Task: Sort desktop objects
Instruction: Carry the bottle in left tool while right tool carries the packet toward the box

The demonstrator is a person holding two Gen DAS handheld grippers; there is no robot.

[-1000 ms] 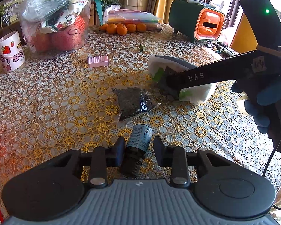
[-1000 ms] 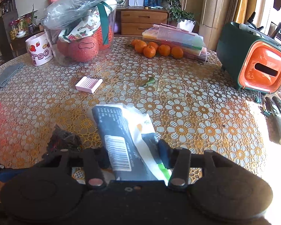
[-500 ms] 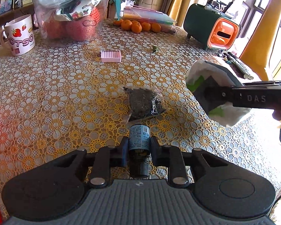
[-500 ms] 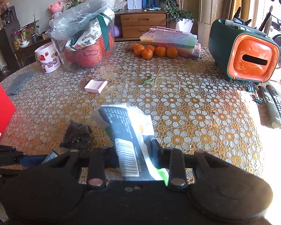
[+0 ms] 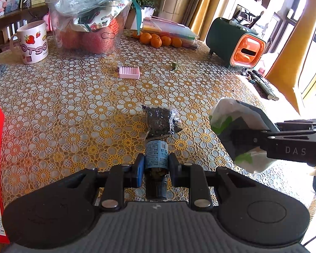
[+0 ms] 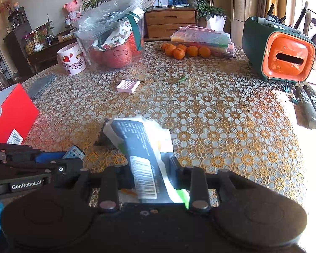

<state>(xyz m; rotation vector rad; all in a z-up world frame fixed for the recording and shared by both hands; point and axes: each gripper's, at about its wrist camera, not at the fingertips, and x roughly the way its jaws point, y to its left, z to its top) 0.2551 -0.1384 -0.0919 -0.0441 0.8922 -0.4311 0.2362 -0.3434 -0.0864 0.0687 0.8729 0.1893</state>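
Now left gripper (image 5: 155, 166) fingers clamp small bottle (image 5: 156, 156); right gripper (image 6: 146, 174) fingers clamp packet (image 6: 137, 145), above tablecloth (image 6: 221, 116).

My right gripper (image 6: 150, 176) is clamped on a packet (image 6: 140, 147), white with a dark panel and a barcode, which sticks up and forward from between the jaws, clear of the table (image 6: 221, 116). At lower left I see my left gripper (image 6: 73, 158) holding a small bottle (image 6: 74, 152) with a blue label. A red box (image 6: 12, 116) sits at the left edge. Further out lie a pink block (image 6: 128, 86) and a green scrap (image 6: 180, 79), well apart. At the back I see a mug (image 6: 72, 62), a clear tub (image 6: 113, 42), oranges (image 6: 185, 50) and a green-and-orange bin (image 6: 280, 50). Two remotes (image 6: 311, 109) lie at far right.
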